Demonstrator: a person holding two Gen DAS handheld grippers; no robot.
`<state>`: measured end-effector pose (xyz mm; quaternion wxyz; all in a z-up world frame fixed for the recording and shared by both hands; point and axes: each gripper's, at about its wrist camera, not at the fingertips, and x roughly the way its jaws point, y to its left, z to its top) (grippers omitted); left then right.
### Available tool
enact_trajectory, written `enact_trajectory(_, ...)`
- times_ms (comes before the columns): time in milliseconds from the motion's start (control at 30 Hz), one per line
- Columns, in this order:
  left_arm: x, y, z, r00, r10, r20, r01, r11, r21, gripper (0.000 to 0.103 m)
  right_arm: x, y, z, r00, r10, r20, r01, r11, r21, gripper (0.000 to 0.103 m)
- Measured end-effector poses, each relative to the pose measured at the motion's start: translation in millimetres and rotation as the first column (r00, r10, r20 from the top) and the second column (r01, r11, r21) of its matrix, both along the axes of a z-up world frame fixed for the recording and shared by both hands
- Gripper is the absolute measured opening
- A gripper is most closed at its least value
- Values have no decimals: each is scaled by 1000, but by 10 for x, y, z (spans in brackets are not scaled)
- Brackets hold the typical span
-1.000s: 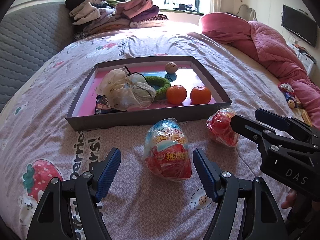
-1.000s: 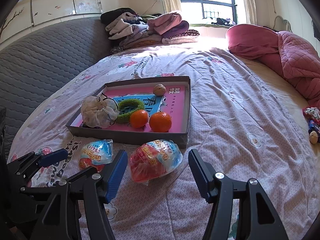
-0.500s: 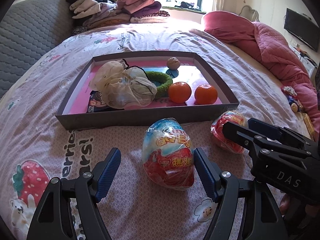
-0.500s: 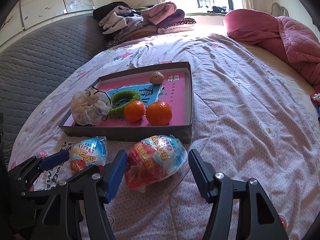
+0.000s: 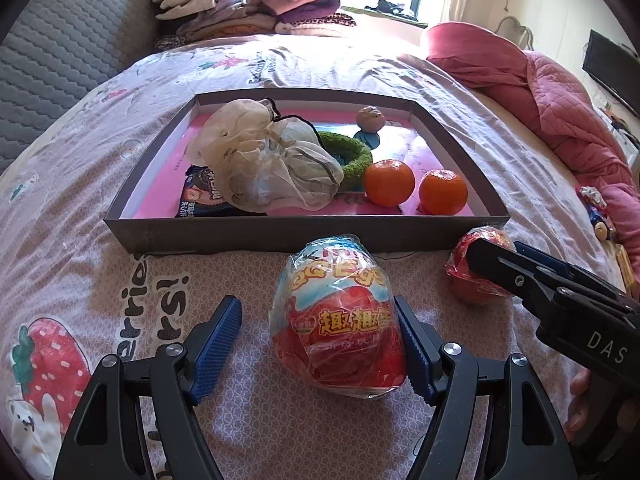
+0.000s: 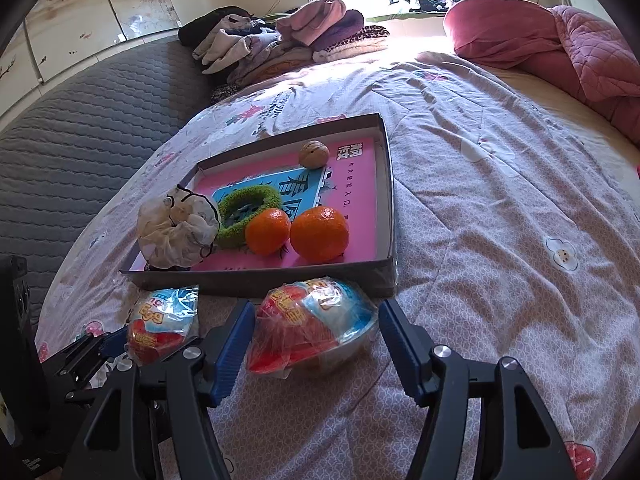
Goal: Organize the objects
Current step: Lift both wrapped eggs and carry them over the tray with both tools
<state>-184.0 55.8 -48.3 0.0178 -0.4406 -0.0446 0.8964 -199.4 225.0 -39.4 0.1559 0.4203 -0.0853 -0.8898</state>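
Two plastic-wrapped red and blue toy eggs lie on the bedspread in front of a grey tray [image 5: 304,236] with a pink floor. One egg [image 5: 338,320] sits between the fingers of my left gripper [image 5: 316,348], which is open; its right pad is close against the wrapper, its left pad stands well apart. The other egg [image 6: 312,328] lies on its side between the pads of my right gripper [image 6: 316,346], whose jaws are opening and not pressing it. The right gripper [image 5: 504,256] also shows beside its egg [image 5: 476,272]. The left egg [image 6: 164,324] appears at lower left.
The tray [image 6: 280,280] holds two oranges [image 5: 388,182], a green ring [image 5: 352,156], a walnut [image 5: 370,118], a crumpled bag [image 5: 264,164] and a blue packet [image 5: 202,196]. Folded clothes [image 5: 248,4] lie at the bed's far end, a pink quilt [image 5: 560,92] at right.
Both grippers have come forward and lower, so each egg now sits deeper between its fingers. The tray and its contents look nearer.
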Motion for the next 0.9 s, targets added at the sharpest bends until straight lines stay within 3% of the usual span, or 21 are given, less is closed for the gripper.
enact_trajectory(300, -89, -12, -29, 1000, 6, 3, -6, 1000, 8, 76, -45, -46, -50, 1000, 9, 7, -9, 1000, 18, 70)
enact_trajectory(433, -122, -12, -48, 1000, 9, 9, -9, 1000, -4, 76, -99, -29, -158, 998, 16, 55, -14, 999, -43, 70)
enact_trajectory(667, -134, -75, -48, 1000, 5, -12, -4, 999, 35, 75, -74, 2, -113, 1000, 14, 26, -12, 998, -60, 68)
enact_trajectory(733, -134, -85, -40, 1000, 0, -15, 0, 999, 41, 71, -62, 17, -89, 1000, 8, 17, -7, 998, -61, 67)
enact_trajectory(833, -133, -94, -32, 1000, 0, -19, 1, 999, 41, 55, -57, 24, -59, 1000, 8, 7, -7, 998, -65, 67)
enact_trajectory(900, -142, -95, -41, 1000, -4, -11, 5, 999, 41, 52, -49, 23, -46, 1000, 8, 1, -8, 998, -63, 66)
